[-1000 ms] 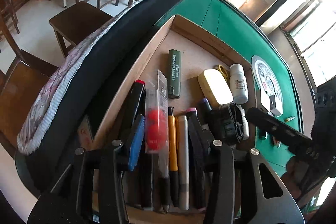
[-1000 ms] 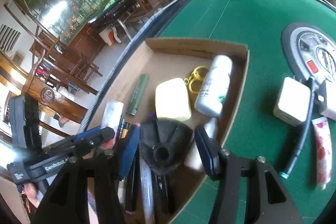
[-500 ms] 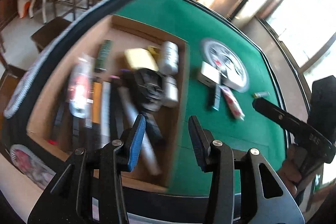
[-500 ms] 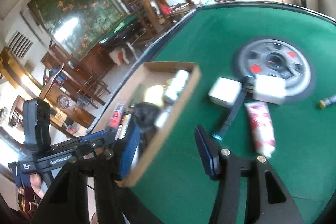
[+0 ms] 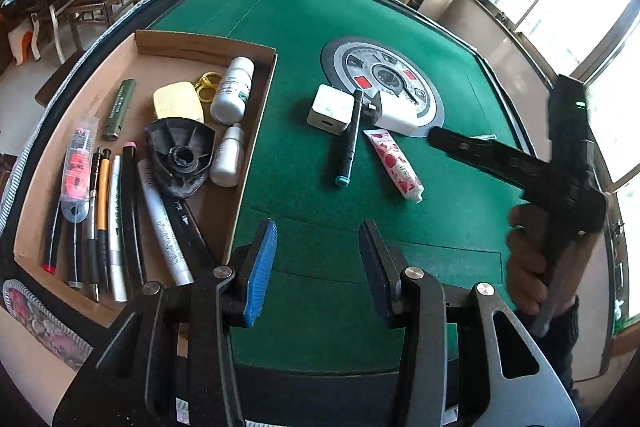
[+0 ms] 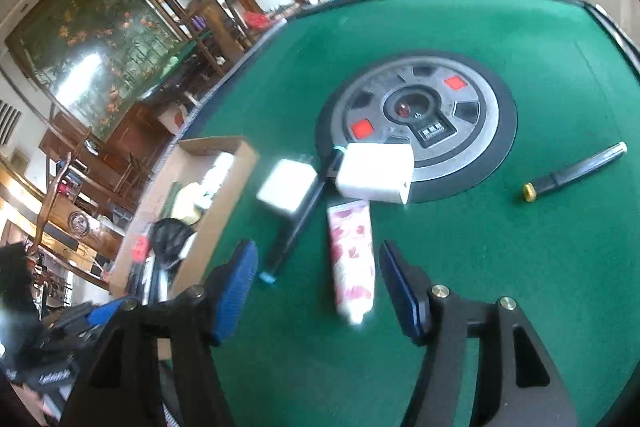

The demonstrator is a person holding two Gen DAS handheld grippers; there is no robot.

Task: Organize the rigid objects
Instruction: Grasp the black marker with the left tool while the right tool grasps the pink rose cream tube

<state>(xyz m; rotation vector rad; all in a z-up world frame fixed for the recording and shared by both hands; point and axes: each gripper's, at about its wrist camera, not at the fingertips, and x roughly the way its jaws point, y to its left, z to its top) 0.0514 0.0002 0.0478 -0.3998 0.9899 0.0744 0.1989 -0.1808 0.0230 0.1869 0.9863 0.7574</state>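
Open green worktop (image 5: 304, 11) across the lower middle and top of the left wrist frame, nothing in the way there. Cardboard box (image 5: 256, 131) wall blocks the left side, box packed with pens and bottles. Mid-frame cluster: white adapter (image 5: 330, 105), dark pen (image 5: 350, 139), pink tube (image 5: 396, 163), all close, tight gaps. Right wrist frame: black marker (image 6: 576, 171) lies alone at right, clear felt around it.
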